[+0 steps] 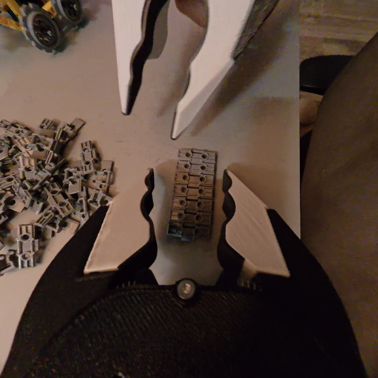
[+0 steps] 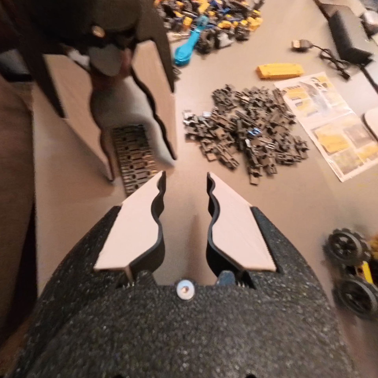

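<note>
A short strip of joined grey track links (image 1: 193, 194) lies flat on the pale table (image 1: 255, 122). My left gripper (image 1: 188, 170) is open with one finger on each side of the strip, not touching it. My right gripper (image 2: 186, 173) is open and empty above bare table, just right of the strip's near end (image 2: 133, 159). In the left wrist view the right gripper (image 1: 150, 124) points in from the top, its tips just beyond the strip's far end. In the right wrist view the left gripper (image 2: 143, 169) straddles the strip.
A pile of loose grey track links (image 1: 41, 184) (image 2: 245, 139) lies beside the strip. A yellow wheeled model (image 1: 41, 26) (image 2: 351, 276), an open instruction booklet (image 2: 327, 126), a yellow piece (image 2: 279, 70), a blue tool (image 2: 186, 49) and mixed parts (image 2: 210, 20) are farther off. The table edge (image 1: 299, 163) runs close by.
</note>
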Motion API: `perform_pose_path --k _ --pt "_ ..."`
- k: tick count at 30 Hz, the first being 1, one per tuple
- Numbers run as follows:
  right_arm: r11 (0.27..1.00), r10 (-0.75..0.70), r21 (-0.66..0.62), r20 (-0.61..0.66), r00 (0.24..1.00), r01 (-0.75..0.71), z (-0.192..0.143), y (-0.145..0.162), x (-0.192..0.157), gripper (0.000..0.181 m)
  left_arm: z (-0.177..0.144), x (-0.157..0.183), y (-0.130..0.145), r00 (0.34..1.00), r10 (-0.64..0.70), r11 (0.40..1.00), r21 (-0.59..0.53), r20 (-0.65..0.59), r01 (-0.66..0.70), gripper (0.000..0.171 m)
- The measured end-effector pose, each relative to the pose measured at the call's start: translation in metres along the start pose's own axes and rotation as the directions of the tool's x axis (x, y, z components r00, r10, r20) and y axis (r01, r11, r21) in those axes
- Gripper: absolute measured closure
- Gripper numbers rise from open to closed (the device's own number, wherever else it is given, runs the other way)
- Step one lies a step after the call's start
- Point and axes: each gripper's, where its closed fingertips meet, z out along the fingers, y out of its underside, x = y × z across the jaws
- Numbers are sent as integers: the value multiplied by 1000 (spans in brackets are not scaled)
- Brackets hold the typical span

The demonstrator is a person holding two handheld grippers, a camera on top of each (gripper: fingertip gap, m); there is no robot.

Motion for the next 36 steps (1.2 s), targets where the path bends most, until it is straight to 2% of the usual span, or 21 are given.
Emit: perform_pose_path --k 4,8,13,17,22,25,31,36 --pt "995 96 13 -81 992 -96 12 7 28 139 -15 -9 -13 995 -93 989 114 -27 95 104" --pt "984 179 13 -56 982 -178 28 9 40 137 -35 -36 -20 976 -219 945 249 6 211 108" --pt "970 240 22 40 970 -241 40 0 51 139 -53 -50 -30 949 -313 875 379 -36 302 113" --pt "982 190 -1 94 977 -190 48 0 54 145 -54 -51 -30 944 -325 864 385 -63 324 113" --pt "994 97 -58 78 992 -92 56 7 55 162 -49 -47 -28 953 -299 889 350 -47 296 113" --pt "996 81 -52 62 995 -78 53 8 53 162 -47 -45 -28 957 -287 897 340 -39 283 113" --pt "986 165 5 20 986 -165 27 11 46 162 -46 -46 -27 957 -289 899 331 -38 285 113" --pt "970 211 -105 -85 974 -219 -3 37 29 162 -43 -45 -25 958 -285 907 315 -32 280 112"
